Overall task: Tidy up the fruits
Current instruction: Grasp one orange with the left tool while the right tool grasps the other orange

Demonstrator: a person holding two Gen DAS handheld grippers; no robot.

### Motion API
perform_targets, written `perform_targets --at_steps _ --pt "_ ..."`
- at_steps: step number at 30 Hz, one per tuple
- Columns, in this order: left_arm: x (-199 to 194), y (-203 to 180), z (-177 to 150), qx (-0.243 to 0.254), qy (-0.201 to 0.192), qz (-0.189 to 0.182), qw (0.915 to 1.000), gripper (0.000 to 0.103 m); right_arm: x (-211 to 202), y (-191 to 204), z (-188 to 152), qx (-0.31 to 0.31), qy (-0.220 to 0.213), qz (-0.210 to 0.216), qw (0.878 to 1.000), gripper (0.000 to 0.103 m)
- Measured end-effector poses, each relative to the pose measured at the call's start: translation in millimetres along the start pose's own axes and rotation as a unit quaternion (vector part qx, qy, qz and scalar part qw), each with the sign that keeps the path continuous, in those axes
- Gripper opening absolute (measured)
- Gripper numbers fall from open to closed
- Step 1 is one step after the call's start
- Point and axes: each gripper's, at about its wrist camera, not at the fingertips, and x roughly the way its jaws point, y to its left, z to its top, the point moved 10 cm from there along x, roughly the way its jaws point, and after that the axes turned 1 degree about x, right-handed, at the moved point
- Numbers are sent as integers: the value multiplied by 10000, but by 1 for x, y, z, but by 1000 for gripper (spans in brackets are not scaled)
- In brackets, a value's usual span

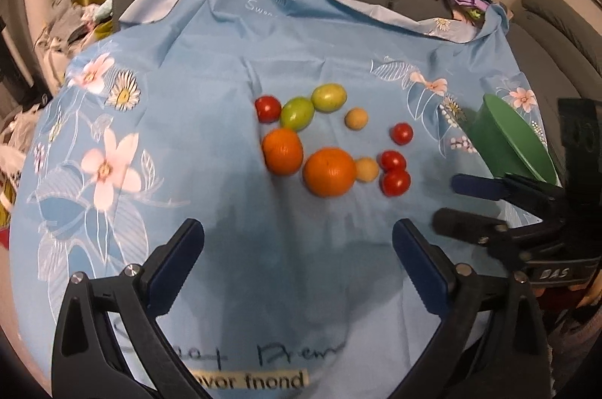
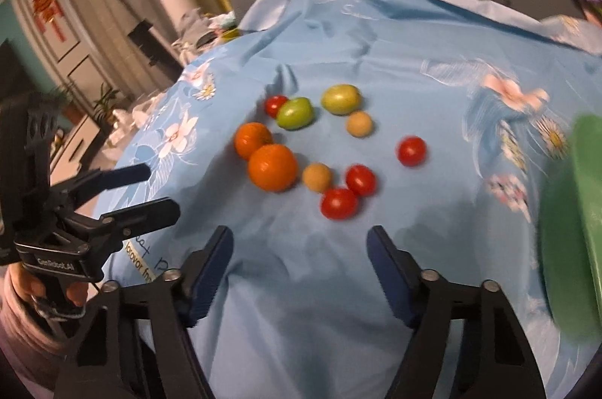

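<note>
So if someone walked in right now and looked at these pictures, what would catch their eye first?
Probably the cluster of fruit in the middle of the light blue floral cloth: two round oranges, two green oval fruits, four small red tomatoes and two small tan balls. Next, the green plastic bowl tilted at the cloth's right edge. Both sets of black fingers hang open in front of the fruit, holding nothing.

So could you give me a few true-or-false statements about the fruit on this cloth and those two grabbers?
1. Two oranges lie on the blue cloth. True.
2. The left gripper holds a tomato. False: its jaws are empty.
3. There are four red tomatoes. True.
4. The green bowl is full of fruit. False: no fruit shows in it.
5. The right gripper is clamped on an orange. False: it holds nothing.
</note>
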Motion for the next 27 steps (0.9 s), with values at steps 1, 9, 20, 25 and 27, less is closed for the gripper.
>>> perform_targets --at_steps 1,9,20,25,27 --pt "2 2 4 54 -16 22 10000 97 5 3 4 -85 21 39 10000 69" --pt "16 10 28 426 -56 -114 9990 76 48 21 25 -849 283 98 9959 58" --pt "41 5 40 1215 189 -254 9921 73 78 31 30 -1463 499 183 9878 48" --pt "54 0 44 1378 351 -384 9891 65 76 25 31 -1520 476 95 9872 44" --pt "60 -3 45 1450 424 -411 9877 65 71 15 33 -1462 411 -66 9884 44"
